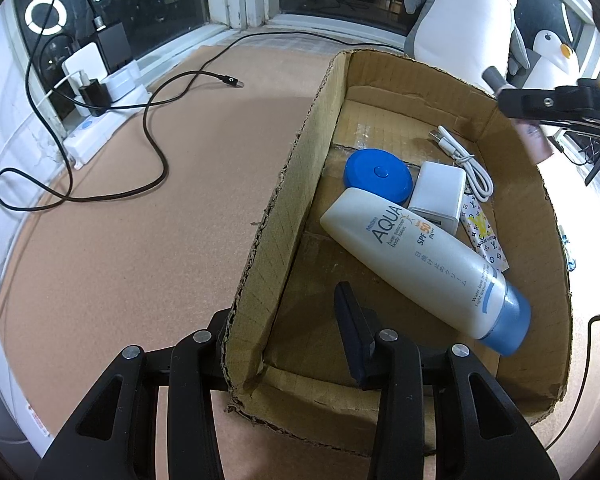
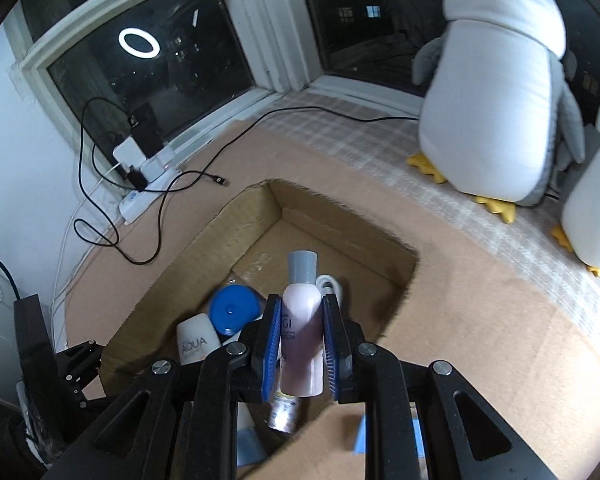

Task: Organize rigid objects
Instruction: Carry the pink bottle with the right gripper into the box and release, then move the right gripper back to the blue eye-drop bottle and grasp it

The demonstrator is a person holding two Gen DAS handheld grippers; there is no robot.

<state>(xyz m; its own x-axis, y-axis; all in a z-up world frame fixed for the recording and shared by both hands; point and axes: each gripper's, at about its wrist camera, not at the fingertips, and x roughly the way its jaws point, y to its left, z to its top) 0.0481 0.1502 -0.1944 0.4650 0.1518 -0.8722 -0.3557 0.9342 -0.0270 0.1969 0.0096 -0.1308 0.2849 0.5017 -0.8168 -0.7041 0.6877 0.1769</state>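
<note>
Nearest, in the left wrist view: left gripper point(image 1: 288, 336) clamped on the near left wall of the cardboard box point(image 1: 276, 216), one finger outside the wall, the other inside.

Lying in the box, just past that finger: a white sunscreen tube point(image 1: 416, 264) with a blue cap, cap end near, flat end far. Touching the tube's far end: a round blue lid point(image 1: 378, 176) on the left and a white charger block point(image 1: 438, 196) on the right. Right of the tube: a small patterned packet point(image 1: 482, 236). Farther back by the right wall: a coiled white cable point(image 1: 466, 160).

In the right wrist view: right gripper point(image 2: 302, 336) held narrow on a pink bottle point(image 2: 302, 320) with a grey cap, blue pads pressed on both sides of it. Bottle up in the air above the box point(image 2: 252, 208), cap pointing far, not yet set down. Below it: the blue lid point(image 2: 234, 308) and the tube point(image 2: 196, 344).

On the brown mat point(image 1: 140, 208) left of the box: a loose black cable point(image 1: 156, 120). Farther left by the wall: a white power strip point(image 1: 100, 128) with plugs in it. Far right: a big penguin toy point(image 2: 496, 96) and a small one point(image 2: 592, 200) beside it. Farthest back: a dark window point(image 2: 148, 64) with a bright ring shining in the glass.
</note>
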